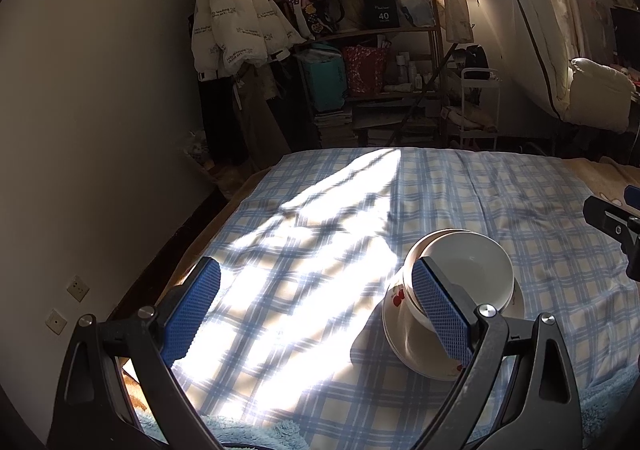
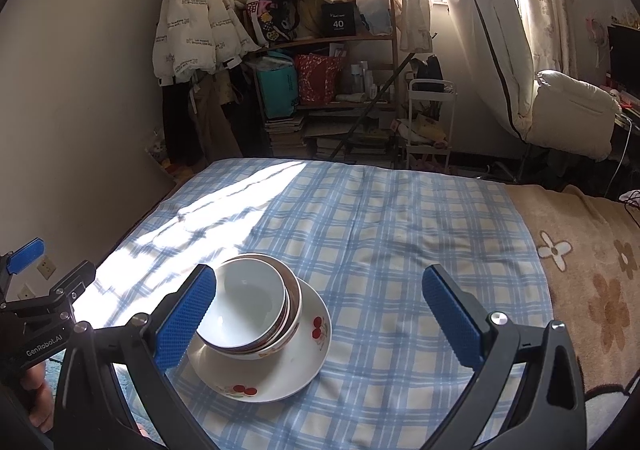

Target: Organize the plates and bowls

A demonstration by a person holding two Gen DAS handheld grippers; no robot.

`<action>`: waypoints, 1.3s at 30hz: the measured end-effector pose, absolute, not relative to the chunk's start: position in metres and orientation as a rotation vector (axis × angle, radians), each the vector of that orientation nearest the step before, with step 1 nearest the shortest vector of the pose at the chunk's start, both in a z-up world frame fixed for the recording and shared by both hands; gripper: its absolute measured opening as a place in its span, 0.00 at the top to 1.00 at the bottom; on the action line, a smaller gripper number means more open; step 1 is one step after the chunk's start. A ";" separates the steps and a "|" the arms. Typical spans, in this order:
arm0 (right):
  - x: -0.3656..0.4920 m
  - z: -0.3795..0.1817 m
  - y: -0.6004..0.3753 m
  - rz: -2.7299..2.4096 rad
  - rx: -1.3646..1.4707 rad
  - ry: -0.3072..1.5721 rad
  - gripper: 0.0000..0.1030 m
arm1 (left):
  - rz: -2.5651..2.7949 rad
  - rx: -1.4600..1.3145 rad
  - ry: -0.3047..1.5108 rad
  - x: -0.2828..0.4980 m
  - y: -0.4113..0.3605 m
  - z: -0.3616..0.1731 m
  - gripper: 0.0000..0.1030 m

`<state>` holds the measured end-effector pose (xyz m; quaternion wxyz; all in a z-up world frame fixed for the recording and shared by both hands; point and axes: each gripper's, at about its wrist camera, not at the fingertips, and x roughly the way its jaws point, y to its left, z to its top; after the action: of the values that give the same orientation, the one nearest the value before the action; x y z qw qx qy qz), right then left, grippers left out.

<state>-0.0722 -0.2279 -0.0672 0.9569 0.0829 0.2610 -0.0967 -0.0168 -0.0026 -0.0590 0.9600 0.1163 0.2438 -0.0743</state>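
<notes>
White bowls (image 2: 256, 306) sit nested, tilted, on a white plate with red cherry prints (image 2: 304, 370) on the blue checked bed sheet (image 2: 380, 234). In the left wrist view the same bowls (image 1: 468, 270) and plate (image 1: 416, 346) lie behind the right finger. My left gripper (image 1: 316, 306) is open and empty, hovering left of the stack. My right gripper (image 2: 320, 314) is open too, its left finger (image 2: 184, 314) close in front of the bowls, nothing between its pads. The left gripper (image 2: 36, 290) shows at the left edge of the right wrist view.
A wall (image 1: 100, 130) runs along the bed's left side. Beyond the foot of the bed stand a cluttered shelf (image 2: 320, 90) and a hanging white jacket (image 2: 196, 18). A brown flowered blanket (image 2: 592, 270) covers the right part of the bed. A person's hand (image 2: 36, 398) holds the left gripper.
</notes>
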 end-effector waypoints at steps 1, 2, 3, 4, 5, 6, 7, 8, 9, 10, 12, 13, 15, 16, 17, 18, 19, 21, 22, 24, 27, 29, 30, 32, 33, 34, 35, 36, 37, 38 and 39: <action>-0.072 -0.067 -0.229 -0.196 0.168 0.530 0.00 | -0.150 0.235 0.494 -0.017 -0.002 -0.059 0.08; -0.072 -0.067 -0.228 -0.195 0.169 0.531 0.00 | -0.149 0.234 0.494 -0.017 -0.002 -0.058 0.08; -0.072 -0.067 -0.229 -0.195 0.170 0.533 0.00 | -0.147 0.232 0.493 -0.018 -0.002 -0.058 0.08; -0.072 -0.067 -0.229 -0.196 0.169 0.533 0.00 | -0.144 0.232 0.493 -0.018 -0.002 -0.058 0.08; -0.073 -0.067 -0.228 -0.196 0.168 0.531 0.00 | -0.141 0.231 0.493 -0.019 -0.001 -0.057 0.08; -0.072 -0.067 -0.229 -0.196 0.168 0.533 0.00 | -0.141 0.231 0.493 -0.018 -0.001 -0.057 0.08; -0.072 -0.067 -0.228 -0.195 0.168 0.533 0.00 | -0.139 0.232 0.493 -0.018 -0.001 -0.057 0.08; -0.072 -0.067 -0.227 -0.196 0.168 0.531 0.00 | -0.139 0.232 0.493 -0.019 -0.001 -0.056 0.08; -0.072 -0.067 -0.228 -0.196 0.167 0.531 0.00 | -0.142 0.232 0.495 -0.018 -0.001 -0.056 0.08; -0.072 -0.067 -0.228 -0.194 0.167 0.532 0.00 | -0.146 0.235 0.497 -0.019 -0.001 -0.056 0.08; -0.073 -0.067 -0.228 -0.193 0.165 0.534 0.00 | -0.145 0.238 0.496 -0.019 -0.002 -0.056 0.08; -0.073 -0.068 -0.227 -0.194 0.164 0.535 0.00 | -0.138 0.241 0.491 -0.019 -0.002 -0.056 0.08; -0.074 -0.068 -0.227 -0.192 0.164 0.536 0.00 | -0.137 0.243 0.489 -0.020 -0.002 -0.056 0.08; -0.074 -0.069 -0.227 -0.192 0.164 0.537 0.00 | -0.137 0.243 0.489 -0.020 -0.002 -0.056 0.08; -0.074 -0.070 -0.226 -0.192 0.163 0.538 0.00 | -0.136 0.244 0.490 -0.020 -0.002 -0.056 0.08; -0.074 -0.070 -0.226 -0.191 0.163 0.539 0.00 | -0.135 0.244 0.489 -0.020 -0.003 -0.056 0.08; -0.075 -0.070 -0.227 -0.192 0.163 0.539 0.00 | -0.136 0.245 0.492 -0.020 -0.003 -0.056 0.08; -0.074 -0.069 -0.226 -0.190 0.162 0.539 0.00 | -0.140 0.250 0.500 -0.020 -0.004 -0.056 0.08; -0.075 -0.069 -0.227 -0.190 0.162 0.538 0.00 | -0.138 0.255 0.501 -0.020 -0.005 -0.057 0.08; -0.074 -0.069 -0.227 -0.191 0.161 0.539 0.00 | -0.135 0.264 0.500 -0.021 -0.007 -0.057 0.08; -0.074 -0.069 -0.226 -0.192 0.161 0.539 0.00 | -0.135 0.264 0.500 -0.021 -0.008 -0.057 0.08; -0.074 -0.069 -0.227 -0.191 0.163 0.538 0.00 | -0.134 0.264 0.500 -0.021 -0.009 -0.057 0.08; -0.074 -0.069 -0.227 -0.190 0.161 0.539 0.00 | -0.134 0.264 0.500 -0.021 -0.009 -0.057 0.08; -0.074 -0.069 -0.227 -0.190 0.161 0.539 0.00 | -0.135 0.263 0.499 -0.021 -0.008 -0.057 0.08; -0.074 -0.069 -0.227 -0.190 0.160 0.538 0.00 | -0.136 0.262 0.499 -0.022 -0.009 -0.057 0.08; -0.074 -0.069 -0.227 -0.190 0.160 0.539 0.00 | -0.137 0.262 0.499 -0.021 -0.009 -0.057 0.08; -0.074 -0.069 -0.227 -0.190 0.160 0.540 0.00 | -0.138 0.264 0.499 -0.020 -0.009 -0.057 0.08; -0.074 -0.070 -0.227 -0.190 0.160 0.540 0.00 | -0.137 0.265 0.500 -0.020 -0.010 -0.057 0.08; -0.075 -0.070 -0.228 -0.190 0.159 0.541 0.00 | -0.138 0.265 0.500 -0.020 -0.010 -0.057 0.08; -0.075 -0.070 -0.228 -0.192 0.159 0.541 0.00 | -0.138 0.266 0.501 -0.020 -0.010 -0.057 0.08; -0.075 -0.071 -0.227 -0.193 0.159 0.541 0.00 | -0.139 0.265 0.501 -0.020 -0.010 -0.057 0.08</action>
<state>-0.0747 -0.2268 -0.0706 0.9560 0.0786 0.2663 -0.0950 -0.0204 -0.0100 -0.0567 0.9577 0.1307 0.2469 -0.0687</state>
